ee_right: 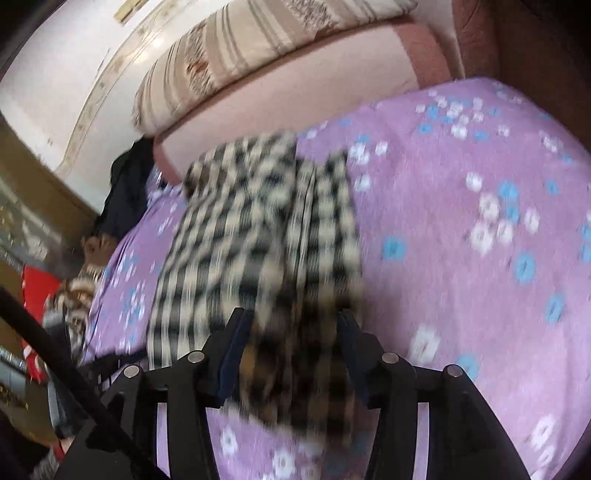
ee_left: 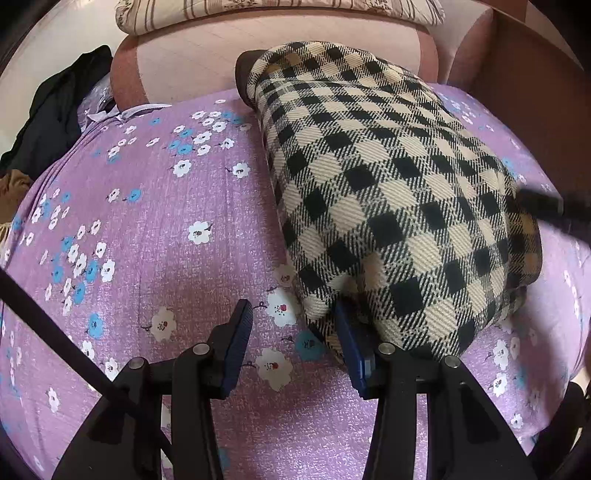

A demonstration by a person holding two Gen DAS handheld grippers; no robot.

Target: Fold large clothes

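Observation:
A black-and-cream checked garment (ee_left: 388, 192) lies folded in a long bundle on the purple flowered bedsheet (ee_left: 147, 221). My left gripper (ee_left: 291, 325) is open just above the sheet. Its right finger touches the garment's near corner and nothing is between the jaws. In the right wrist view the same garment (ee_right: 258, 229) is blurred by motion. My right gripper (ee_right: 291, 332) is open around its near end, with cloth bunched between the fingers. The right gripper's dark tip also shows in the left wrist view (ee_left: 543, 206) over the garment's right edge.
A pink headboard cushion (ee_left: 280, 48) and a striped pillow (ee_left: 277, 11) sit behind the garment. Dark clothes (ee_left: 59, 107) lie at the bed's left edge. A brown wooden bed frame (ee_left: 524, 92) stands at the right. Red and cluttered items (ee_right: 40, 295) lie off the bed's left.

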